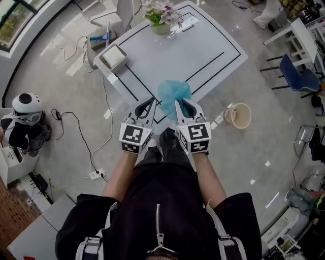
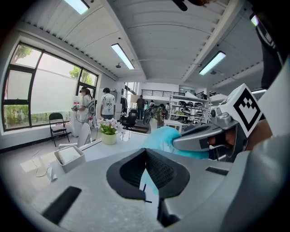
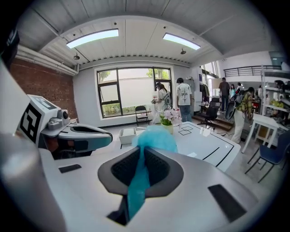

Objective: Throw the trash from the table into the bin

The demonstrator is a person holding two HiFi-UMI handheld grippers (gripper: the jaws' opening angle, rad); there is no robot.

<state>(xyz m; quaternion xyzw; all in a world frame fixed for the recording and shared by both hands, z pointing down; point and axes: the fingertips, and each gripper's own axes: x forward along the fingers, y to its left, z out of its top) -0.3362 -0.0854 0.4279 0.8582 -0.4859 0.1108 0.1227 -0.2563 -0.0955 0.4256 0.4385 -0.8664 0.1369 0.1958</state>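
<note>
A teal plastic bag (image 1: 173,93) bulges over the near corner of the white table (image 1: 203,45). Both grippers grip it side by side. My left gripper (image 1: 152,103) is shut on the bag's left edge; in the left gripper view a thin strip of teal film (image 2: 146,183) shows between its closed jaws. My right gripper (image 1: 179,104) is shut on the right edge, and a teal fold (image 3: 138,181) runs down through its jaws in the right gripper view. A beige round bin (image 1: 240,116) stands on the floor to the right of the table corner.
On the table stand a flower pot (image 1: 161,15) at the far end and a white square tray (image 1: 113,56) at the left edge. Cables and a power strip (image 1: 96,174) lie on the floor at left. A blue chair (image 1: 297,76) stands at right.
</note>
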